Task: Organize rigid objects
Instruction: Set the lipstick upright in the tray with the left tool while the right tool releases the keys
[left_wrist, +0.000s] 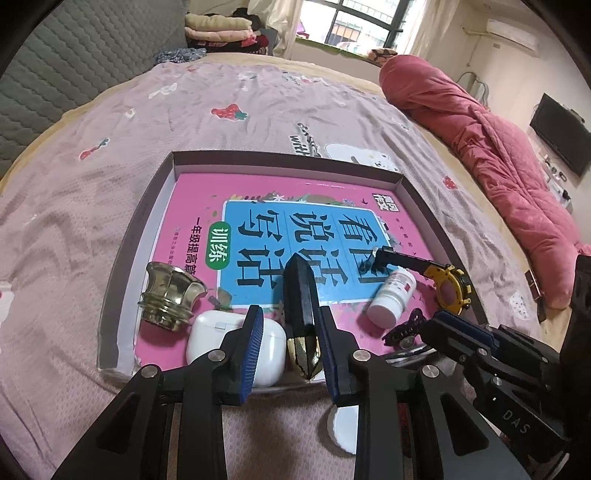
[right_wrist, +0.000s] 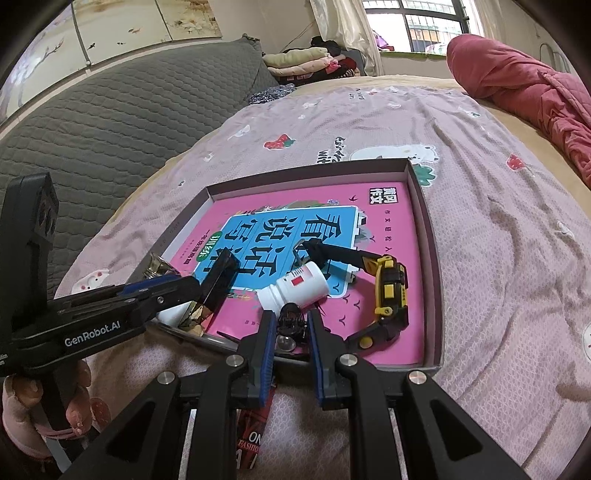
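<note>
On the bed (left_wrist: 258, 110), a shallow box tray (left_wrist: 122, 254) lies with a pink workbook (left_wrist: 258, 188) flat inside it, and the loose things sit on the book along the near edge. Farthest left in my left wrist view, a brass-coloured cap (left_wrist: 168, 295) lies tipped on its side. Just right of it rests a white earbud case (left_wrist: 236, 341), partly hidden behind one finger of my left tongs (left_wrist: 291, 334). These tongs are part open, their blue pads either side of a black and gold pointed piece (left_wrist: 301, 314) that lies lengthwise between them; I cannot tell whether the pads touch it. Further right, a white pill bottle (left_wrist: 393, 297) lies on its side, and beyond it lies a yellow and black watch (left_wrist: 452, 290), its strap stretching back over the book. In the right wrist view, my right tongs (right_wrist: 291, 332) stand narrowly open at the tray's near edge, with a small black clip (right_wrist: 291, 317) and a round silvery bit just beside it between the pads; no firm hold shows. The pill bottle lies just beyond the clip, and the watch is to its right.
</note>
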